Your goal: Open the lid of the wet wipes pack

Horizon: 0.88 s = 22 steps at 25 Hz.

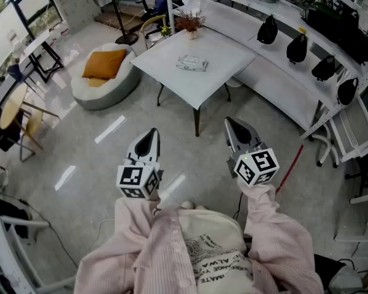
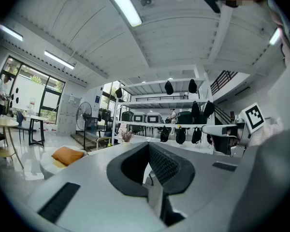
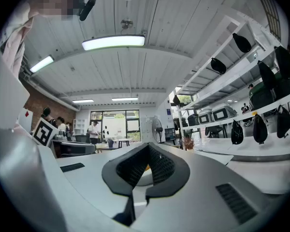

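Far ahead of you, on the white table point(image 1: 172, 81), the wet wipes pack point(image 1: 192, 62) lies flat near the middle of the top. It is well apart from both grippers. It shows as a pale, flattish rectangle with faint greenish print. From the head view it is too small to read the print, to find the lid, or to tell whether that lid is up or down. A small potted plant point(image 1: 189, 22) stands at the table's far corner, beyond the pack.

Your hands are hidden behind the marker cubes and the pink sleeves point(image 1: 267, 225). In each gripper view the gripper's own grey body fills the lower half and blocks most of the table from sight.

Your left gripper point(image 1: 152, 133) points level over the bare floor, its jaws together with nothing between the pads. Your right gripper point(image 1: 232, 124) is beside it, also level, jaws closed on nothing.

To the left of the table sits a beanbag point(image 1: 104, 89) with an orange cushion point(image 1: 104, 64). To the right, black bags point(image 1: 267, 30) hang along curved shelving, which the frame edge cuts off.
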Each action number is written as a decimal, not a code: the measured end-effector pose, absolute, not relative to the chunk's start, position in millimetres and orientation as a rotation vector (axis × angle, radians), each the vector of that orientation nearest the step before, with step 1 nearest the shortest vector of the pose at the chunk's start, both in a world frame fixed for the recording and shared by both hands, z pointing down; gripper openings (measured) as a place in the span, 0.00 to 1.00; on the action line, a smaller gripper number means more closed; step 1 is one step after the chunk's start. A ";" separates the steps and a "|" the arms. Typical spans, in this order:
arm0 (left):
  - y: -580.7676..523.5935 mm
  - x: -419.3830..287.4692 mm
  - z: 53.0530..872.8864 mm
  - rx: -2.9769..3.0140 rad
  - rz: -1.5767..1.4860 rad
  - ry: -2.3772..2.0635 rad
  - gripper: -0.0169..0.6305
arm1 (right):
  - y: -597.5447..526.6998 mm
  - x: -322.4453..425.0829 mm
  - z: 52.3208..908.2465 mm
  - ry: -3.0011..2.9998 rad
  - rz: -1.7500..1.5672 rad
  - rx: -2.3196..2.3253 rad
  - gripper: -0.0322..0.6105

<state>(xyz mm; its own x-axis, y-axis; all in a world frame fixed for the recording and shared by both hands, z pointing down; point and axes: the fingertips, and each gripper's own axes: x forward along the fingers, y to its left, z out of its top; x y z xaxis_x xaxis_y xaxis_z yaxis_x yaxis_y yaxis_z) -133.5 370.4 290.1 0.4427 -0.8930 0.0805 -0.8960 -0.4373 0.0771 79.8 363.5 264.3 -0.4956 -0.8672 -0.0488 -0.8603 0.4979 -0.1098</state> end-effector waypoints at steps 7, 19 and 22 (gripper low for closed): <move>376.2 -120.7 290.4 2.556 0.036 -1.609 0.03 | 370.1 95.4 265.1 2.621 -0.109 -1.517 0.05; 394.9 -69.7 299.8 2.586 0.041 -1.539 0.03 | 383.9 139.3 277.6 2.620 -0.115 -1.474 0.05; 392.4 -68.1 292.5 2.589 0.041 -1.554 0.03 | 379.6 146.3 278.1 2.605 -0.134 -1.479 0.05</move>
<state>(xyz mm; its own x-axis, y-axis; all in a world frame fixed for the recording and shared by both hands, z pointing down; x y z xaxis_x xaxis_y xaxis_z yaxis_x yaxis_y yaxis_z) -68.1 392.4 292.5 0.4720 -0.8774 0.0858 -0.8807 -0.4649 0.0907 146.3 379.6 278.1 -0.5055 -0.8591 -0.0802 -0.8464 0.5117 -0.1476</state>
